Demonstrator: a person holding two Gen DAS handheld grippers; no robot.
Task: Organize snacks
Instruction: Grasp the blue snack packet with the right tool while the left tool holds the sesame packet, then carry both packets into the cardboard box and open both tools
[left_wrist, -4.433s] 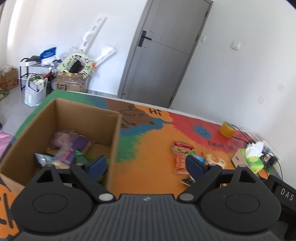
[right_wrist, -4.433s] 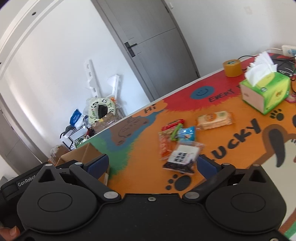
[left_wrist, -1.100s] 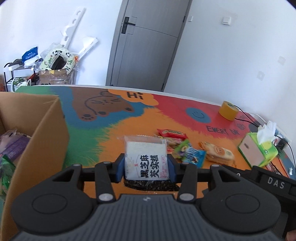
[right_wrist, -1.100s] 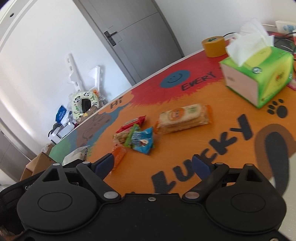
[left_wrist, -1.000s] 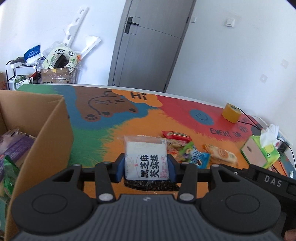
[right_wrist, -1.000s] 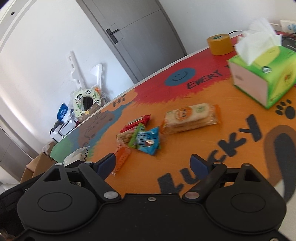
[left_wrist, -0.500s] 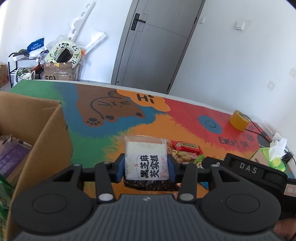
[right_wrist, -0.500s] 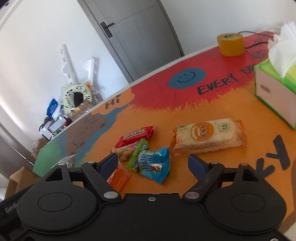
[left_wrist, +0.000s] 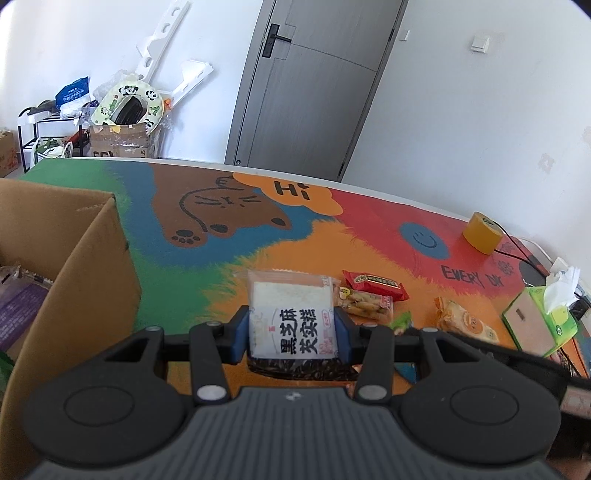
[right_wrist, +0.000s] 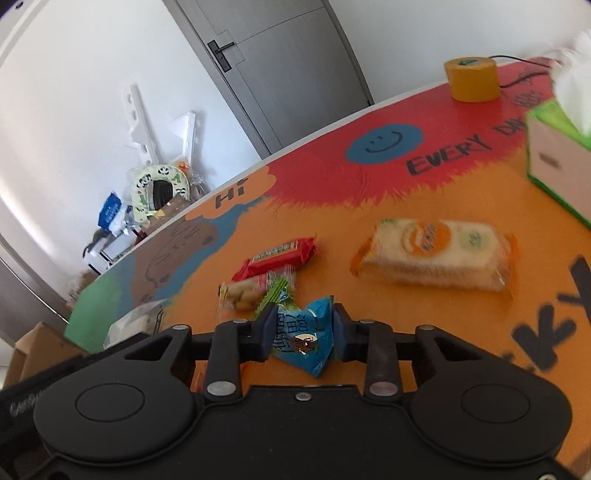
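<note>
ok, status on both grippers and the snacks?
Left gripper clamped on white sesame packet. Right gripper closing on blue snack bag. Cardboard box left; path clear.

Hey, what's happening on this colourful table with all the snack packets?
A person is sorting snacks with a handheld gripper in each hand. The left gripper is clamped on a white packet with black lettering, beside the open brown cardboard box. The right gripper is closing on a small blue foil packet between its fingers. A red wrapper and an orange-and-white cracker pack lie on the table.
</note>
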